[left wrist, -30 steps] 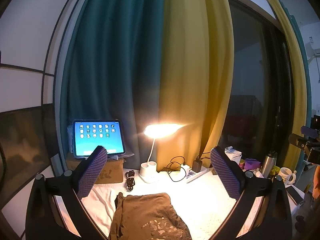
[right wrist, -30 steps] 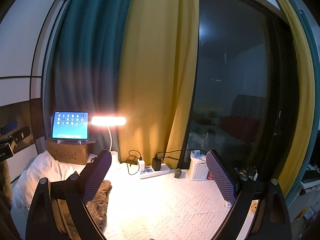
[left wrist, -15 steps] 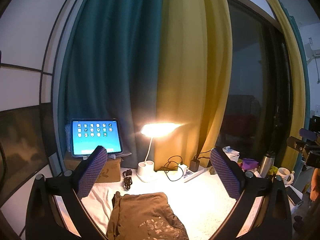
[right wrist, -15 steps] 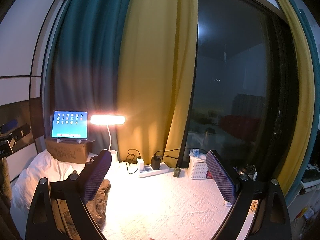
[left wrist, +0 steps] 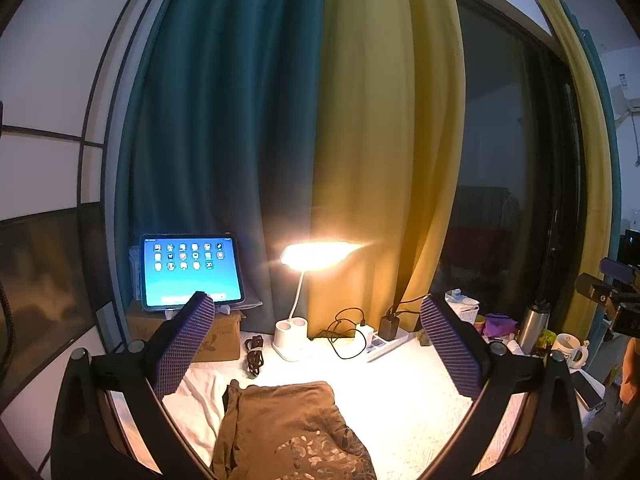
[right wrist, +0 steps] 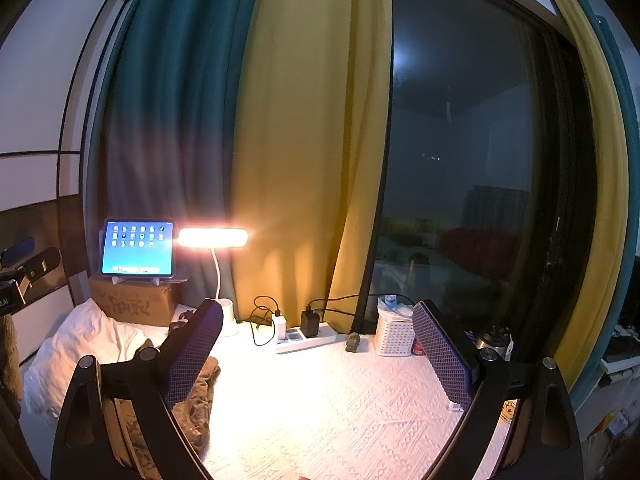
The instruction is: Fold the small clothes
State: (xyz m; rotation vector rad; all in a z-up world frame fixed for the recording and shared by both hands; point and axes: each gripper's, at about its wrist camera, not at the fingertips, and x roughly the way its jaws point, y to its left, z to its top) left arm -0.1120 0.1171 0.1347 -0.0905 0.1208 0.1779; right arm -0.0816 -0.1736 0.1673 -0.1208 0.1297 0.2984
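A brown patterned garment (left wrist: 288, 428) lies folded on the white textured table cover (left wrist: 400, 392), at the bottom middle of the left wrist view. My left gripper (left wrist: 316, 344) hovers open above it, nothing between its purple pads. In the right wrist view the same garment (right wrist: 196, 404) shows at the lower left, partly behind the left finger. My right gripper (right wrist: 318, 356) is open over bare table cover (right wrist: 340, 408), to the right of the garment.
At the back stand a lit desk lamp (left wrist: 304, 280), a tablet (left wrist: 192, 272) on a cardboard box (left wrist: 216, 336), a power strip with chargers (right wrist: 304, 336) and a white basket (right wrist: 394, 332). White cloth (right wrist: 80, 352) lies left. A flask (left wrist: 532, 328) and mug (left wrist: 568, 348) sit right.
The left wrist view has shifted slightly, so the lamp and tablet sit a bit further left and higher. Both grippers stay open; the garment has not moved.
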